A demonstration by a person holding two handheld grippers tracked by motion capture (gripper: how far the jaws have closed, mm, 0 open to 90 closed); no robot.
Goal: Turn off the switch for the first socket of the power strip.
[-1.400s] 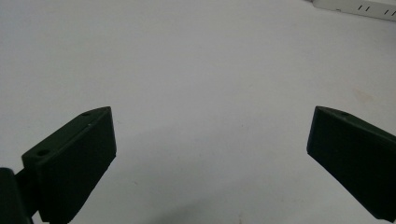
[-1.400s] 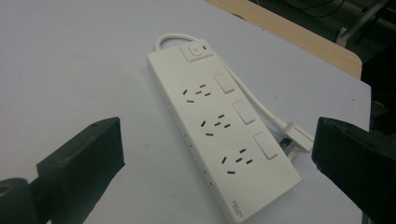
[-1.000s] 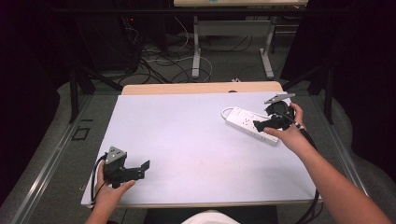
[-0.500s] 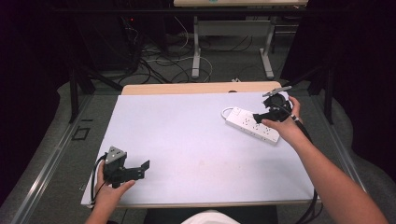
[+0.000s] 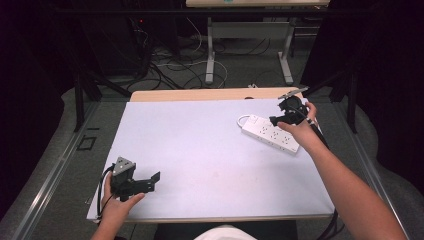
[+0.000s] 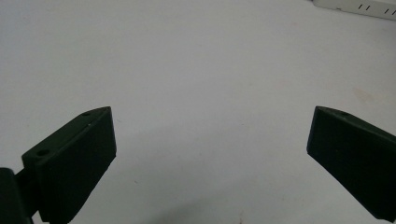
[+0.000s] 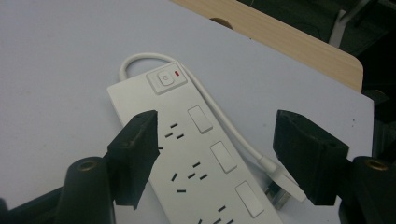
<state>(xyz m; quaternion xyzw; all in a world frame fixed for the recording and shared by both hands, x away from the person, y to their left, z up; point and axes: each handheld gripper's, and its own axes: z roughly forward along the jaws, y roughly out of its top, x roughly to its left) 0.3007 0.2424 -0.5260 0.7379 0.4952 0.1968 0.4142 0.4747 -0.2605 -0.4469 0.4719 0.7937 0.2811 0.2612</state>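
One white power strip [image 5: 270, 133], two grippers. Right gripper [image 7: 215, 154] hovers above strip, jaws closing, nothing pinched. Left gripper [image 6: 210, 158] low over table [image 5: 200, 150], jaws spread.

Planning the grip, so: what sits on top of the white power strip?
On the power strip: a power button with a red light, socket slots and small rocker switches. Its near end is cut off; the right gripper hovers above.

The high view looks forward and down from above the person's side, taking in the whole tabletop [image 5: 210, 150] from well off. The left gripper view sits low and close over bare tabletop, with the power strip [image 6: 359, 7] at its top right edge. The right gripper view looks down from near at the same power strip [image 7: 196, 163], which the high view also shows.
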